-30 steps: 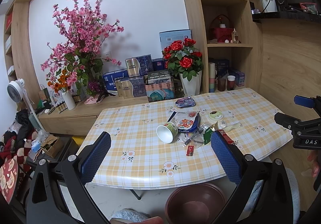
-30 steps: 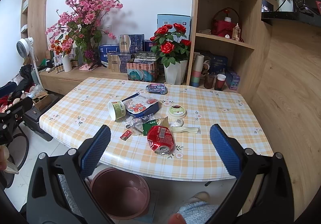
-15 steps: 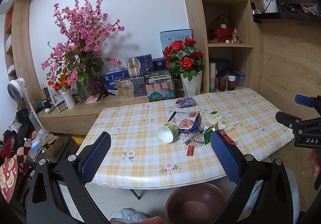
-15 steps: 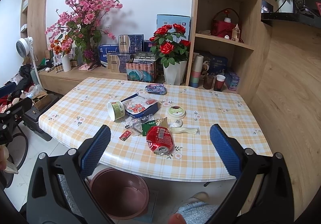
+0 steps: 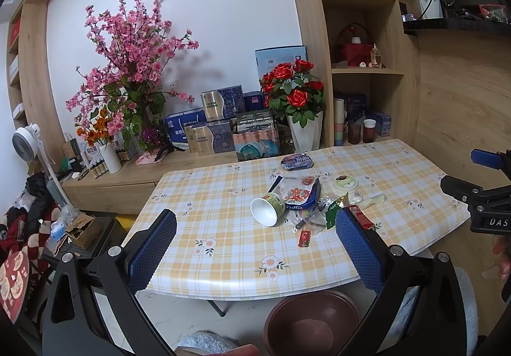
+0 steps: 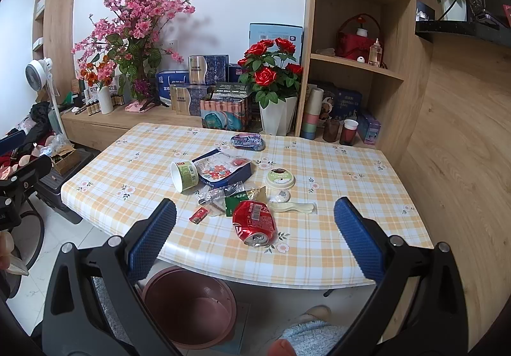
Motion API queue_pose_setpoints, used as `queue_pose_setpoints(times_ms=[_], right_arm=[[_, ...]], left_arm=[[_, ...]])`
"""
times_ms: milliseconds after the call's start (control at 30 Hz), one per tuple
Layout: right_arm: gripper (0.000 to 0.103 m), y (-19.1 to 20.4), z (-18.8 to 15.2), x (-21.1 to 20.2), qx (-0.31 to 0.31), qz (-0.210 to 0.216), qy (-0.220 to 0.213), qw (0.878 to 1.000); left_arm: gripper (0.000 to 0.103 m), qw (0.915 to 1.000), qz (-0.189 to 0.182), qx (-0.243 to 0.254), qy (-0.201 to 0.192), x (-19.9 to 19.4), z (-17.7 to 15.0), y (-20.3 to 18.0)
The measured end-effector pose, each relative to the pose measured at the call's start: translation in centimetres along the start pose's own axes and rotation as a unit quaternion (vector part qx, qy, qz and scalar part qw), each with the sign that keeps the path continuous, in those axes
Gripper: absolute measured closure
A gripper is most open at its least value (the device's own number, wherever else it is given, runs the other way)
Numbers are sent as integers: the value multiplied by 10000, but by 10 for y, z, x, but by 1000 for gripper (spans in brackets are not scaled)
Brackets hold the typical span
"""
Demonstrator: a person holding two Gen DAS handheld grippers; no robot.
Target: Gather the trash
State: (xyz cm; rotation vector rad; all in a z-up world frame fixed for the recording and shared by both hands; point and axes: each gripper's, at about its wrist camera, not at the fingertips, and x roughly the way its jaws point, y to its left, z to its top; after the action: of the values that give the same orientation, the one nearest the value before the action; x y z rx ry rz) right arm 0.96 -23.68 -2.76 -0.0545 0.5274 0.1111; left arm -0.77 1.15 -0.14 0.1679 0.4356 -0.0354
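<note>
Trash lies in a heap on the checked table (image 5: 223, 196): a tipped paper cup (image 5: 267, 209) (image 6: 183, 175), a crushed red can (image 6: 254, 222), a floral wrapper (image 6: 222, 169), a round lid (image 6: 280, 178), a clear spoon (image 6: 292, 206), a small red packet (image 6: 198, 215) and a blue packet (image 6: 248, 141). A brown bin (image 6: 188, 305) (image 5: 311, 322) stands on the floor under the table's near edge. My left gripper (image 5: 255, 247) is open, held short of the table. My right gripper (image 6: 255, 244) is open too, just before the can, holding nothing.
Behind the table a low shelf carries a rose pot (image 6: 276, 91), boxes (image 6: 223, 108) and a pink blossom plant (image 6: 134, 20). Tall wooden shelves (image 6: 351, 62) stand at the right. A fan (image 6: 40, 73) and clutter fill the left floor. A person's slipper (image 6: 314, 333) shows below.
Both views have shifted only slightly; the right gripper has eased a little closer to the table. Nothing was taken hold of.
</note>
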Motion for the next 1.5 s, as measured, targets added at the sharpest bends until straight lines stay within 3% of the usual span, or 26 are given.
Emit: queue_pose_setpoints(times_ms=[1100, 1500], right_arm=[[6, -1, -3, -1, 68, 12, -37, 10000], [6, -1, -21, 34, 107, -14, 413, 9991]], left_arm=[[5, 10000, -17, -16, 53, 12, -1, -2], [5, 9985, -127, -285, 452, 51, -21, -1]])
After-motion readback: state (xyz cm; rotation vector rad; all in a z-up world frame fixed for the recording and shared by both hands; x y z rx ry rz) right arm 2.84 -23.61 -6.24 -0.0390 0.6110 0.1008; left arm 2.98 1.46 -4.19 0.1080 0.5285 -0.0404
